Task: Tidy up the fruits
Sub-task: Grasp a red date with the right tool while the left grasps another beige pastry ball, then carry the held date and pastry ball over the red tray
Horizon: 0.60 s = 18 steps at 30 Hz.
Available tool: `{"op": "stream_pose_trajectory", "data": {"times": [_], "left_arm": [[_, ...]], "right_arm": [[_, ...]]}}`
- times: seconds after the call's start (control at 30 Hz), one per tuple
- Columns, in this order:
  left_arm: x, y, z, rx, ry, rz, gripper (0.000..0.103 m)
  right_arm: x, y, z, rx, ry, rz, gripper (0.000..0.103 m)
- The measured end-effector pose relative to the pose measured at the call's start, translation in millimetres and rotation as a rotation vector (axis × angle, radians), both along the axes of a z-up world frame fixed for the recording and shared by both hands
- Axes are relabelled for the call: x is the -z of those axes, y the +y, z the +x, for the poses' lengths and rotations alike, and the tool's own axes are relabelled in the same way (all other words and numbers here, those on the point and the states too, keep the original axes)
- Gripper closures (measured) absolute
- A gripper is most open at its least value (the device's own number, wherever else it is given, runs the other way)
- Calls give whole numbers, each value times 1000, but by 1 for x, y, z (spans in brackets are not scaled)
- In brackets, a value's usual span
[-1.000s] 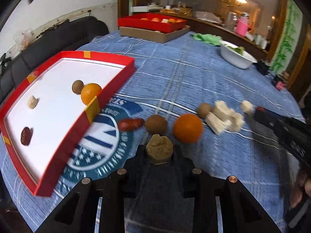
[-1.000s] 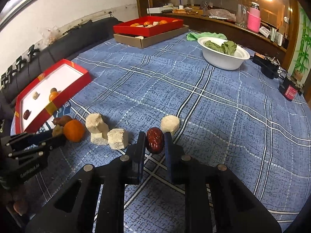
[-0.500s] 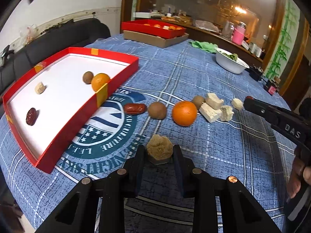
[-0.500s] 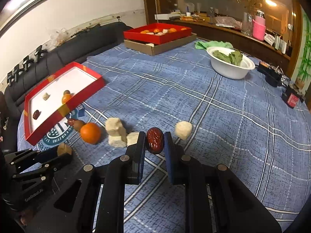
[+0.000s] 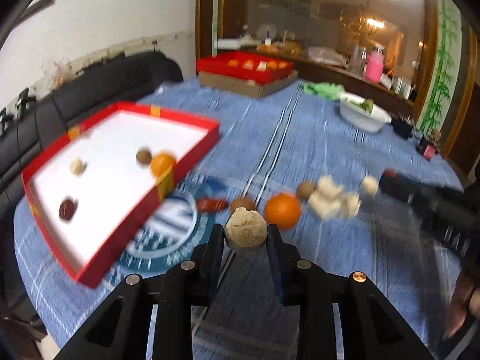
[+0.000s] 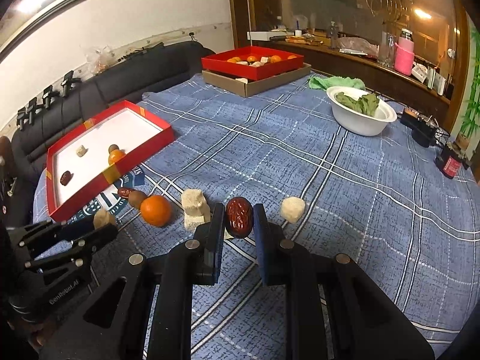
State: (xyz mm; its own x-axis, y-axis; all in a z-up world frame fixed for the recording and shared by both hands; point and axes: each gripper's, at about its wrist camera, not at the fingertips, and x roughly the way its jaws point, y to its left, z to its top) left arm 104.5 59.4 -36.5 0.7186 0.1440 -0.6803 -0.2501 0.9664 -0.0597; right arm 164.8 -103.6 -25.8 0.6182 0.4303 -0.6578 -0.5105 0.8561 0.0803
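Left gripper (image 5: 246, 234) clamps beige lump (image 5: 246, 230); right gripper (image 6: 239, 219) clamps red date (image 6: 239, 216). Red tray (image 6: 141, 151) lies forward-left, nearer left gripper.

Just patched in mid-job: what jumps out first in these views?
Both grippers are loaded: the left gripper pinches a beige crumbly ball, the right gripper a red date. To the left lies a red tray with four pieces; an orange sits on the blue cloth.
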Motion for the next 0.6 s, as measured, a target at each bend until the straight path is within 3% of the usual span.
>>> {"op": "stream_pose_trajectory", "data": {"times": [0.23,0.6], "left_arm": [[-2,3,18,-42,-21,-12,75],[-13,14,3,-65,-65,-27,75]], "right_arm": [[-4,-1,-2,-4,-10,8,86],[-2,1,-2,-10,-5,2,86]]}}
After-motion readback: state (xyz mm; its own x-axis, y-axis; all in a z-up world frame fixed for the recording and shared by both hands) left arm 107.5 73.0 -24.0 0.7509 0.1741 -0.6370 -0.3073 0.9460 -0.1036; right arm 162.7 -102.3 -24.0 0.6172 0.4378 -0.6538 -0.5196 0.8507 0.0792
